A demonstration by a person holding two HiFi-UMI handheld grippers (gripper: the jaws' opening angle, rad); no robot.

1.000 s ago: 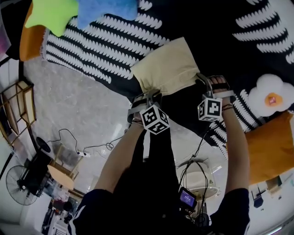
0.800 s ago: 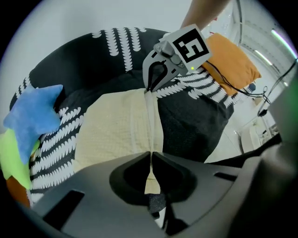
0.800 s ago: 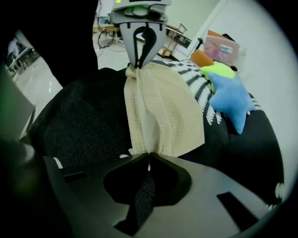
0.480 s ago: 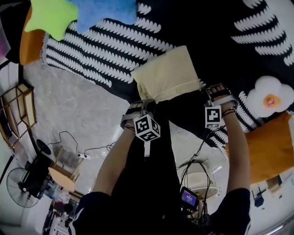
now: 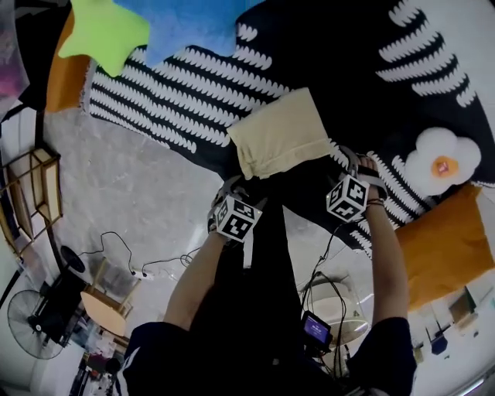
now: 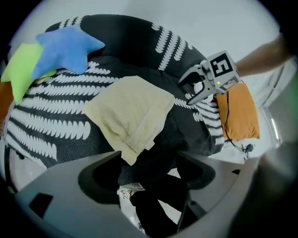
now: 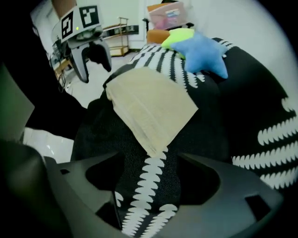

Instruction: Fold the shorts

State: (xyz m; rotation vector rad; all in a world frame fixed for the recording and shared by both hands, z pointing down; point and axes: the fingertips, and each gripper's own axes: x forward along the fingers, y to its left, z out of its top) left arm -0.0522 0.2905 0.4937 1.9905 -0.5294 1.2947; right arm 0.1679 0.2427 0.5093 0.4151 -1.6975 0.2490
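Both tongs hang over the near edge of a black cover [image 5: 178,85], pointing steeply down, with their jaws opening and nothing between the pads. The left tongs [image 6: 146,169] stand wide, and through the gap show only the person's dark trousers and a bit of pale floor [image 5: 131,186]. The right tongs [image 7: 149,179] are just as wide, with only the patterned cover showing between their jaws.

The shorts [image 5: 280,133] lie free on the cover, just beyond both tools and roughly midway between them. In the left gripper view their nearest corner sits just above the left-hand jaw without touching it. In the right gripper view a corner points straight at the gap between the jaws, a little ahead of them.

The shorts are pale cream and folded into a flat, roughly rectangular packet. Stacked layers show along the near edges. The cloth looks soft and matt, with faint ribbing across it.

The cover is a dark, finely woven fabric with rows of white feather-like marks, and it drapes in soft folds. At its far side rest a plush green star cushion [image 5: 104,35] and a blue star cushion [image 5: 186,19]. To the right are a white cushion shaped like a fried egg [image 5: 441,158] and a smooth orange cushion [image 5: 445,247].
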